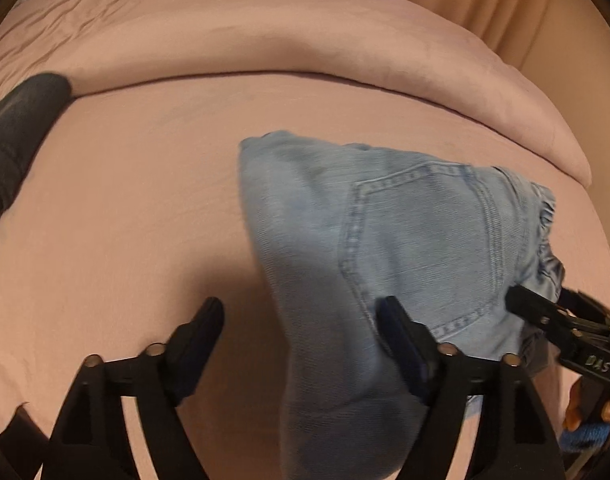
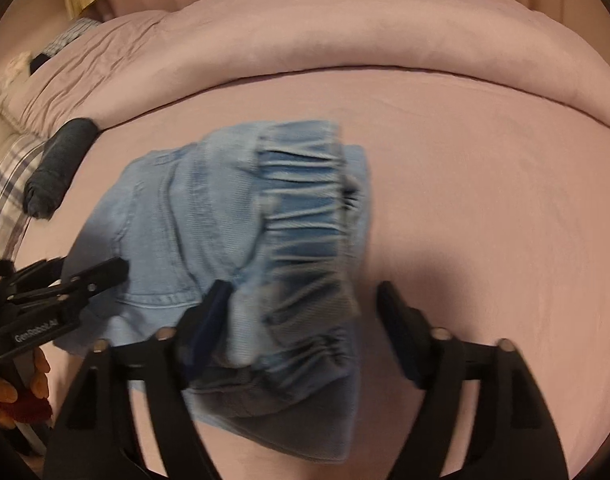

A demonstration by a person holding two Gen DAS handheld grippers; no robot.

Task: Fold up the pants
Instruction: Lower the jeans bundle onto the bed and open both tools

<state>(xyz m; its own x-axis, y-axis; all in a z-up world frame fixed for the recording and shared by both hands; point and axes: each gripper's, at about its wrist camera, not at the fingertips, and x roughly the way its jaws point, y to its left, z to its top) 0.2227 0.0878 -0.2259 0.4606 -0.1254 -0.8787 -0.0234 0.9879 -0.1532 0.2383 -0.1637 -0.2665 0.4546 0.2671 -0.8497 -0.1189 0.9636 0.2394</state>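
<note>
Both jaws wide — folded jeans (image 1: 385, 240) between, unpinched.

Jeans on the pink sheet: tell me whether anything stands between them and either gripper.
Nothing visible does. The jeans lie directly at the open left gripper and open right gripper; the dark bundle lies apart, off to the left.

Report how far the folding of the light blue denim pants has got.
Done: the light blue denim pants lie on the pink bedsheet as a compact folded bundle, back pocket up, elastic waistband at one edge. In hand: nothing; left gripper and right gripper stand open over it. Left: perhaps smoothing.
</note>
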